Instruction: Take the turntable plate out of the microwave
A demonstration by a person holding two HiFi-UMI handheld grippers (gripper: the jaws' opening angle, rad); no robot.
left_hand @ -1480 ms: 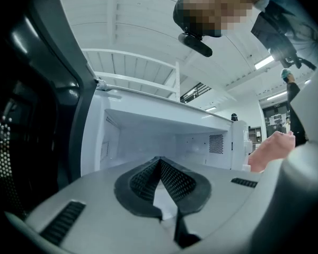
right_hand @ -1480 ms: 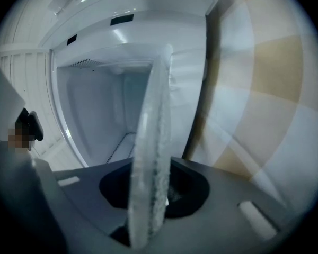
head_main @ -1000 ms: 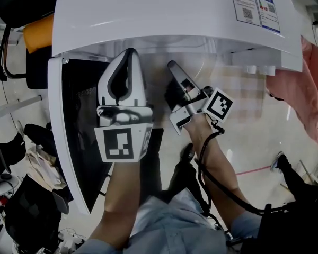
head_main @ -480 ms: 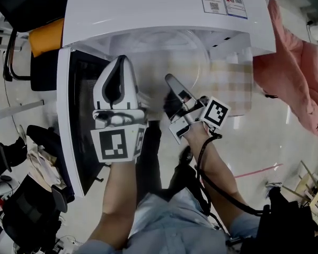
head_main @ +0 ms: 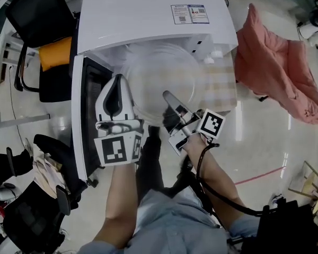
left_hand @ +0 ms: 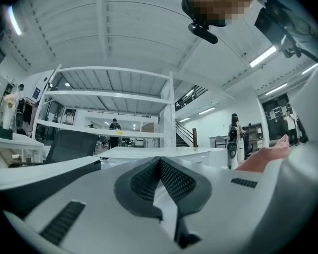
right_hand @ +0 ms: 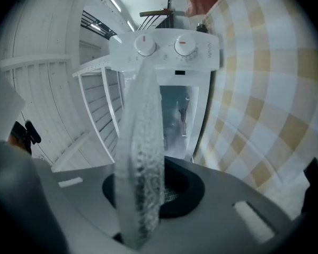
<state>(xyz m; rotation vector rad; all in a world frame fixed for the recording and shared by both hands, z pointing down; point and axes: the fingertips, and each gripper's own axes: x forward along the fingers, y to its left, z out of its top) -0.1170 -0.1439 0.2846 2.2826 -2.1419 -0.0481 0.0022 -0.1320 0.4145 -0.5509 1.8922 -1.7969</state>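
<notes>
The turntable plate [head_main: 161,81] is held level before the mouth of the microwave [head_main: 148,15], its near rim clenched in the right tongs [head_main: 168,97], from which it extends away. The left tongs [head_main: 118,81], closed on nothing, are seen at its left rim.

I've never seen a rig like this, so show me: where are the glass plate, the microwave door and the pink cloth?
Glass plate [head_main: 159,73]: head view, middle of the clear disc.
Microwave door [head_main: 90,89]: head view, its dark window.
Pink cloth [head_main: 270,73]: head view, middle of the heap.
</notes>
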